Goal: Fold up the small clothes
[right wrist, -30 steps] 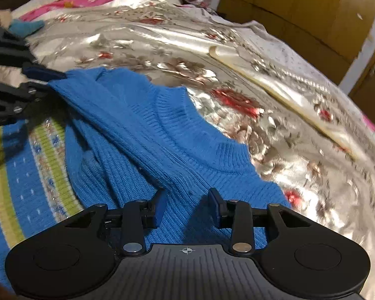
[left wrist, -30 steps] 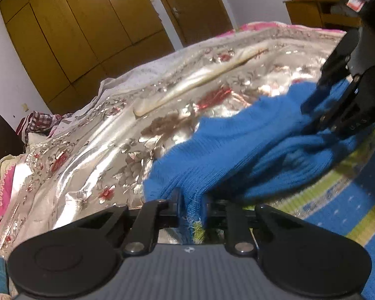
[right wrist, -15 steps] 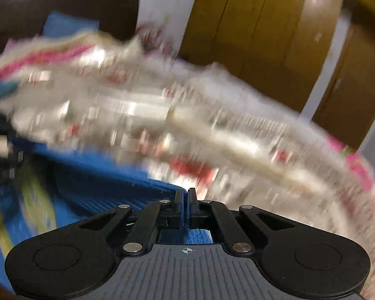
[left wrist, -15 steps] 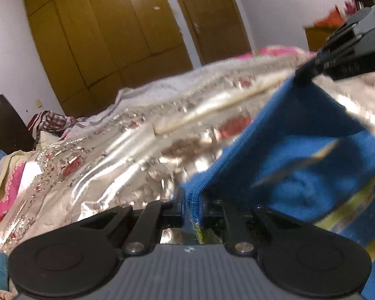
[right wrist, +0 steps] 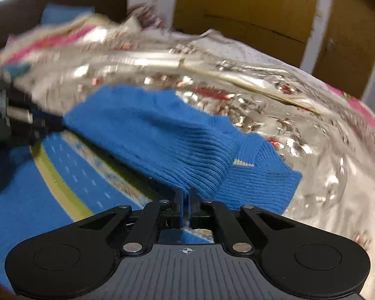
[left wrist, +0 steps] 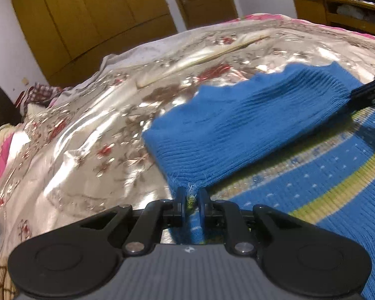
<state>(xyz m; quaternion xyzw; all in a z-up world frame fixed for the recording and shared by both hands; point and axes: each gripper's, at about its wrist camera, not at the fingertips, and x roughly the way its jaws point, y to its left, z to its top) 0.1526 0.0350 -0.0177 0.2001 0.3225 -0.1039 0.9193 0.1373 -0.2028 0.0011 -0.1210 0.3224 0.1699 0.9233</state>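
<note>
A small blue knit sweater point(left wrist: 237, 130) with yellow-green stripes and white dots lies on a shiny floral bedspread point(left wrist: 92, 130). Its plain blue ribbed end is folded over the striped part point(left wrist: 312, 187). My left gripper point(left wrist: 192, 200) is shut on one corner of that ribbed edge. My right gripper point(right wrist: 186, 200) is shut on the other corner of the same edge point(right wrist: 187, 165). The right gripper shows at the right edge of the left wrist view point(left wrist: 370, 95); the left gripper shows blurred at the left of the right wrist view point(right wrist: 17, 120).
Wooden wardrobe doors point(left wrist: 92, 12) stand behind the bed. A wooden shelf with clothes point(left wrist: 342, 7) is at the far right. Pink and checked fabrics point(left wrist: 2, 155) are heaped at the bed's left side by a dark headboard point(right wrist: 57, 7).
The right gripper closed on the sweater's edge. Both grippers lifted the blue edge, then brought it down, so the plain part now lies folded flat over the striped part.
</note>
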